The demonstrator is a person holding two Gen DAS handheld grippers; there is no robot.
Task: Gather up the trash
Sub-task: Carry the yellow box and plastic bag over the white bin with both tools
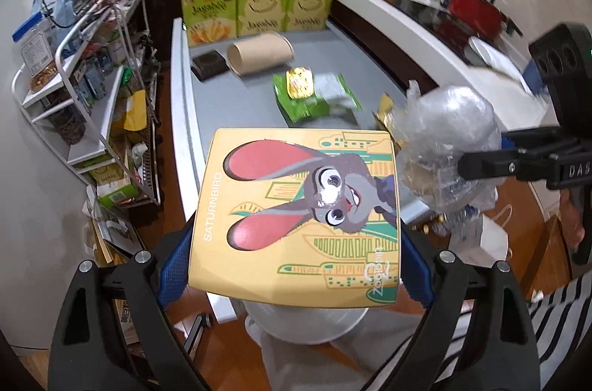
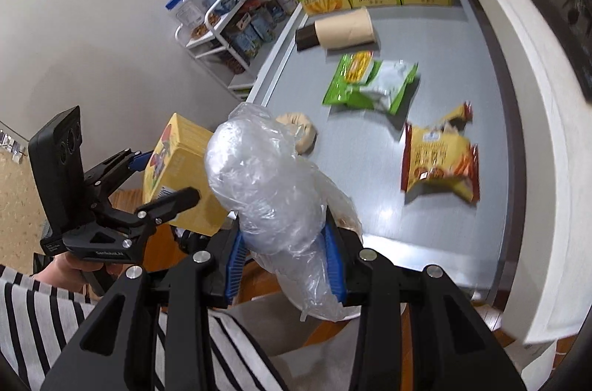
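Jaws of the left gripper (image 1: 296,265) clasped a yellow cartoon-rabbit box (image 1: 296,217) by its sides, while those of the right gripper (image 2: 285,265) pinched a crumpled clear plastic bag (image 2: 266,184). Both items hung at the near edge of the grey table (image 2: 436,228), where a green wrapper (image 2: 370,84) and a yellow snack packet (image 2: 440,161) lay.

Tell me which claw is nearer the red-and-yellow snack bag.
Right. The right claw, shut on crumpled plastic wrap, sits just beside the snack bag; the left claw, clamping the yellow box, is farther off.
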